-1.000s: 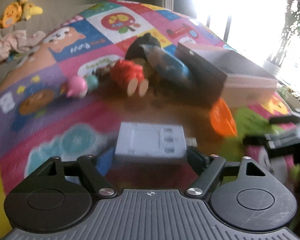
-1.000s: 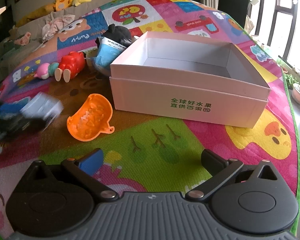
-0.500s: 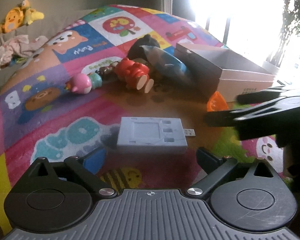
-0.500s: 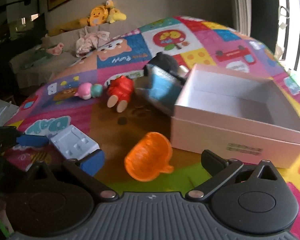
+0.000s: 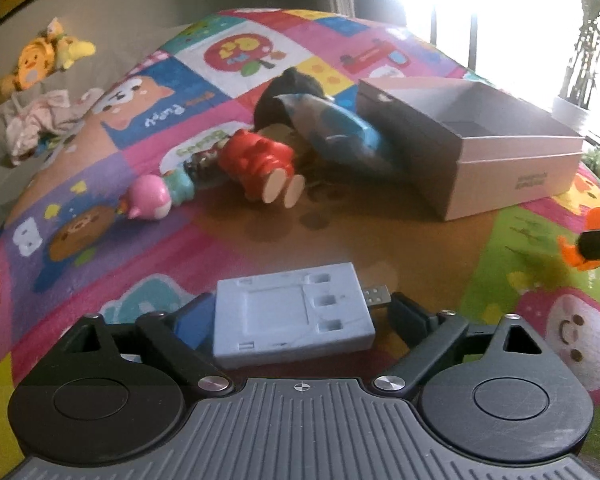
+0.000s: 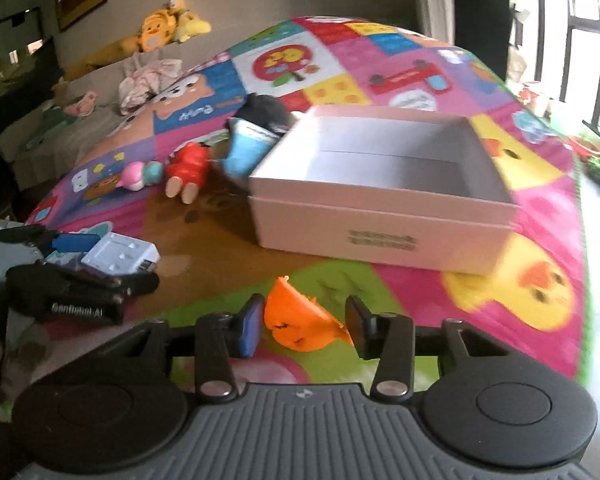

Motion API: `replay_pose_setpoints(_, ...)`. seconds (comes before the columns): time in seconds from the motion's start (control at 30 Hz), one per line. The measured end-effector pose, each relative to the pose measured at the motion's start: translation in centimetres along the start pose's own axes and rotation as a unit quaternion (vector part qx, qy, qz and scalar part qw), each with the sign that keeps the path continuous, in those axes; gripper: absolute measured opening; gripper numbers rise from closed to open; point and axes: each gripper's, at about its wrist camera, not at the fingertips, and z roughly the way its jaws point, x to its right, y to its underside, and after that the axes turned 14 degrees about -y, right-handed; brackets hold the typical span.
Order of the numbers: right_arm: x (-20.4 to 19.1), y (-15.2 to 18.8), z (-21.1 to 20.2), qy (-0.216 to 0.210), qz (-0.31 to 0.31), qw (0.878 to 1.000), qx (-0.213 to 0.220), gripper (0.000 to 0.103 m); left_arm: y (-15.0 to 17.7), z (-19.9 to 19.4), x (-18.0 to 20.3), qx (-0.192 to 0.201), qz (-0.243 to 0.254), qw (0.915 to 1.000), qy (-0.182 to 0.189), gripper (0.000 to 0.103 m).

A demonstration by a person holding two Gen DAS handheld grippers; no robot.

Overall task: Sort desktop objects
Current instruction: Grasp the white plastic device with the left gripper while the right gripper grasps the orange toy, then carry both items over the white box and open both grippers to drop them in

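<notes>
A grey USB charger block (image 5: 292, 316) lies between the fingers of my left gripper (image 5: 300, 316); the jaws stand at its two ends, and contact is not clear. It also shows in the right wrist view (image 6: 118, 258). My right gripper (image 6: 304, 326) has its jaws around an orange plastic toy (image 6: 300, 326), close on both sides. The orange toy (image 5: 580, 240) shows at the right edge of the left view. An open pink-white box (image 6: 380, 200) stands beyond, also in the left view (image 5: 480, 160).
A red figure (image 5: 260, 164), a pink and teal toy (image 5: 156, 200), a blue packet (image 5: 340, 136) and a black object (image 5: 288, 88) lie left of the box on the colourful play mat (image 5: 100, 240). A sofa with plush toys (image 6: 160, 28) is behind.
My right gripper dropped over the orange toy and its jaws narrowed around it. My left gripper moved forward so the charger block sits between its fingers.
</notes>
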Motion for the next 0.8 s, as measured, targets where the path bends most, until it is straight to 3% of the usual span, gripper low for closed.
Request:
replay_pose_setpoints(0.17, 1.6, 1.4, -1.3, 0.02, 0.013, 1.0, 0.006, 0.044, 0.6, -1.4, 0.8, 0.004, 0.009, 0.9999, 0.006, 0.095)
replay_pose_setpoints(0.5, 1.6, 1.5, -3.9, 0.019, -0.003, 1.0, 0.022, 0.044, -0.2, -6.3, 3.0, 0.043, 0.038, 0.9938, 0.095, 0.095)
replay_pose_setpoints(0.63, 2.4, -0.3, -6.7, 0.025, -0.008, 0.998, 0.058, 0.044, -4.5, -7.9, 3.0, 0.1, 0.019, 0.9871, 0.124, 0.095)
replay_pose_setpoints(0.8, 4.4, -5.5, -9.2, 0.036, -0.004, 0.991, 0.13, 0.044, -11.5, -6.9, 5.9, 0.192, 0.024, 0.9719, 0.134, 0.095)
